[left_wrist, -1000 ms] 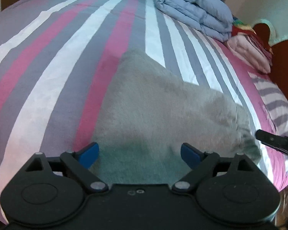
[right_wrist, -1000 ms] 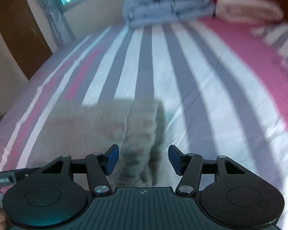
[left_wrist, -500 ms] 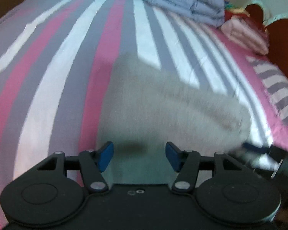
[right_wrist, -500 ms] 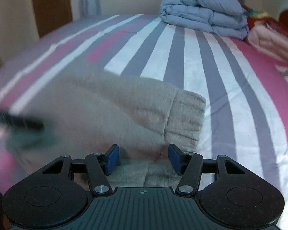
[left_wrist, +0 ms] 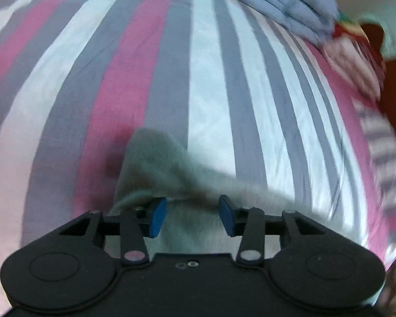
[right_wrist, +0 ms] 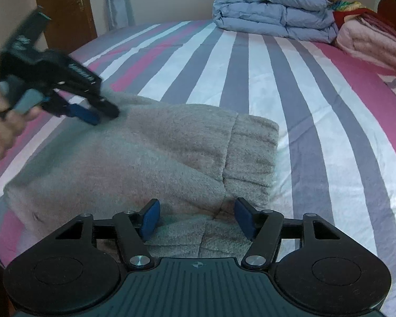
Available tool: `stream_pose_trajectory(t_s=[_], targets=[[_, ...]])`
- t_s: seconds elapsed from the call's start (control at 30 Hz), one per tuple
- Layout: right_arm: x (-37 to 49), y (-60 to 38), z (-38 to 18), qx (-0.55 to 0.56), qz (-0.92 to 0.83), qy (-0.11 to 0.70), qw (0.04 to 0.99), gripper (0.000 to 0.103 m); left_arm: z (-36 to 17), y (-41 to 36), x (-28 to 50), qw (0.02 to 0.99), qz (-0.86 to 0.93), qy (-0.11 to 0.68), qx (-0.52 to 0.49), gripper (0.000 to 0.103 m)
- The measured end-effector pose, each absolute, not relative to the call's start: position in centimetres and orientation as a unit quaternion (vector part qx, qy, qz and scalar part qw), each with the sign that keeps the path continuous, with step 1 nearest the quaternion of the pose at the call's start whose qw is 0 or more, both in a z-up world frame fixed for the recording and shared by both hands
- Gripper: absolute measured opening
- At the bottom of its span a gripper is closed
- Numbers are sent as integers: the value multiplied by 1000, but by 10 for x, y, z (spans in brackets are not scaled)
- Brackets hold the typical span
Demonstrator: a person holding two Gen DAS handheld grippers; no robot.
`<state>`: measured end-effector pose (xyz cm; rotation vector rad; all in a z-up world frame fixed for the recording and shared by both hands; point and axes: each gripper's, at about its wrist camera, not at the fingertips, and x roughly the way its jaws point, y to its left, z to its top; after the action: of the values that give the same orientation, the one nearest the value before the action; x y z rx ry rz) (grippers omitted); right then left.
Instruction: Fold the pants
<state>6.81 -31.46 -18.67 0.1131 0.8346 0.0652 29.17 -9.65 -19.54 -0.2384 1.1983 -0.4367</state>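
Note:
Grey fleece pants (right_wrist: 145,158) lie folded on the striped bed, ribbed cuffs (right_wrist: 250,153) to the right. My right gripper (right_wrist: 198,218) is open, low over the near edge of the pants by the cuffs. My left gripper (left_wrist: 190,215) is open with its jaws over the far left corner of the pants (left_wrist: 155,158); fabric lies between the pads, which are not closed on it. The left gripper also shows in the right wrist view (right_wrist: 92,113), held by a hand at the left edge of the pants.
The bed sheet (right_wrist: 316,105) has pink, grey and white stripes. A folded blue duvet (right_wrist: 274,13) and pink and red blankets (right_wrist: 369,37) lie at the far end. A wooden door (right_wrist: 63,8) stands at back left. The headboard (right_wrist: 390,5) is at far right.
My left gripper has moved forward to the far left corner of the pants and its jaws are narrower than a second ago. My right gripper has steadied over the near edge by the cuffs.

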Motion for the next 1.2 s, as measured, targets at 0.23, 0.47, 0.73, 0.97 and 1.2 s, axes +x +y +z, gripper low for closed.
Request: stream_pose_trajectory(t_s=[0.23,0.47,0.73,0.97,1.2], targets=[[68,-317,-172,55,41,401,914,63,-170,-102,266,818,-239,513,-102,36],[95,-321,-147,90,49,367,924,63,-194,-109,285,827,-203,513,-103,36],[152,-325,-180,97,58,419,901,63,-184,-110,273,849,-192,488,-71,32],[115,-313,-156,103,55,389,914,86,-161,-100,228,861,-190,471,-35,66],[85,-296,-157,56,42,394,916,88,-157,-97,185,871,-159,464,17,78]])
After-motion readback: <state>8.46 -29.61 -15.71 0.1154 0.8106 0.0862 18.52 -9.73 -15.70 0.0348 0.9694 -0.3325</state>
